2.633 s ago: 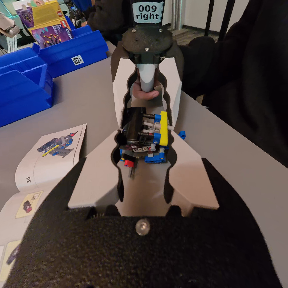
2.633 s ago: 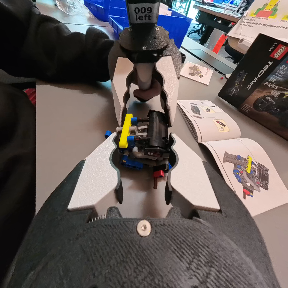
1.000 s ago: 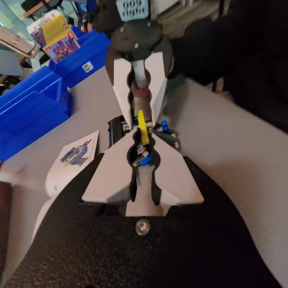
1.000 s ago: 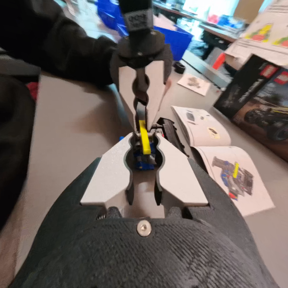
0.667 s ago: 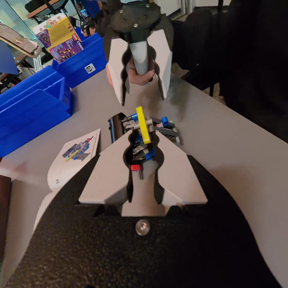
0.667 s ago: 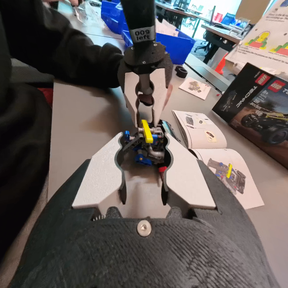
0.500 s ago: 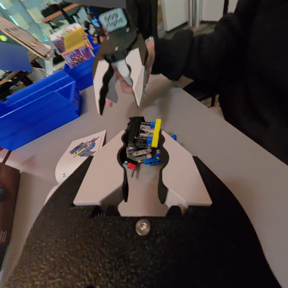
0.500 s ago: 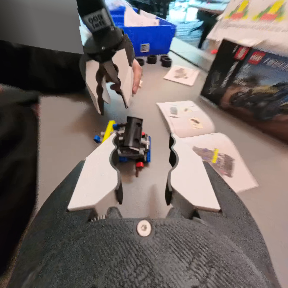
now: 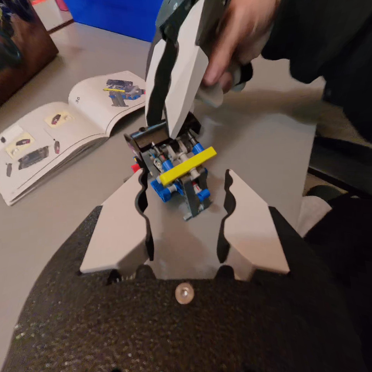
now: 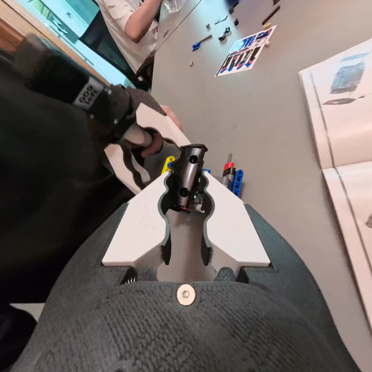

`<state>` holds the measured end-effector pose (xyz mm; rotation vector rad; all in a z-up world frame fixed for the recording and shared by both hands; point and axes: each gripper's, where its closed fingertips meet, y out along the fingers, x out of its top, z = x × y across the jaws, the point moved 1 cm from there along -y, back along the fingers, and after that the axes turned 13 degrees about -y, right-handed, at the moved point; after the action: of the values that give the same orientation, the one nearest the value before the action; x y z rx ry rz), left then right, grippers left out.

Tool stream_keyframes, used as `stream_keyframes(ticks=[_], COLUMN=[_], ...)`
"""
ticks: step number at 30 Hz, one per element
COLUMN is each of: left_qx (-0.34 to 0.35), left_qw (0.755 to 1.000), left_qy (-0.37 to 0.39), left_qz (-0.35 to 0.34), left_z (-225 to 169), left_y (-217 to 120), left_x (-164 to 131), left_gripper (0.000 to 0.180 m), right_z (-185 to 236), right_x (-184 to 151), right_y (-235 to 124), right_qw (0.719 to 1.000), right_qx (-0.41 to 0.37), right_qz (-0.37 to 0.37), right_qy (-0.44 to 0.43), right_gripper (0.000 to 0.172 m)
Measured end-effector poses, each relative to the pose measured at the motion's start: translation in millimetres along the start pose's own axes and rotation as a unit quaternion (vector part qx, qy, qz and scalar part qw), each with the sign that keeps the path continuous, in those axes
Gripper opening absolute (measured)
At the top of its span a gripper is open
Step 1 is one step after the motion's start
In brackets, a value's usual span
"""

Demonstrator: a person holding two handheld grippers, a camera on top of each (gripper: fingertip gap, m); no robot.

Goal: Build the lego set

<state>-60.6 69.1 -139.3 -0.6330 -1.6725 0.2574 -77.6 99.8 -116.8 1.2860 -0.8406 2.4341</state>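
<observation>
Since my right gripper (image 10: 186, 177) only pinched the black block (image 10: 189, 173) atop the toy model (image 9: 177, 169) on the table (image 9: 261, 161), and my left gripper (image 9: 185, 175) hung open around it, I figured that block could've popped off.

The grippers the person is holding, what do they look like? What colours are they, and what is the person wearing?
Each gripper has a rough, speckled black body with a silver screw in the middle. Its two fingers are flat pale wedges with wavy black inner edges. The other gripper looks the same, and the left one carries a white label on its black stem. The person wears black sleeves.
</observation>
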Motion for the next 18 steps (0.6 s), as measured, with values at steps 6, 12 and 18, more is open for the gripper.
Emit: stream_keyframes(ticks=[6, 12, 18], left_qx=[0.031, -0.037, -0.024], left_qw=[0.998, 0.996, 1.0], left_qy=[0.044, 0.073, 0.005], left_qz=[-0.019, -0.017, -0.016], left_z=[13.9, 23.3, 16.1], left_y=[6.6, 7.2, 1.8], left_x=[2.8, 8.6, 4.3], left_gripper=[0.046, 0.048, 0.058], right_z=[-1.8, -6.4, -4.1], right_x=[5.6, 4.1, 6.2], right_y=[6.1, -4.0, -11.5], right_qw=[0.991, 0.97, 0.969], right_qx=[-0.105, -0.195, -0.103], right_qz=[-0.056, -0.089, -0.12], right_qy=[0.061, 0.116, 0.188], right_gripper=[0.023, 0.024, 0.023])
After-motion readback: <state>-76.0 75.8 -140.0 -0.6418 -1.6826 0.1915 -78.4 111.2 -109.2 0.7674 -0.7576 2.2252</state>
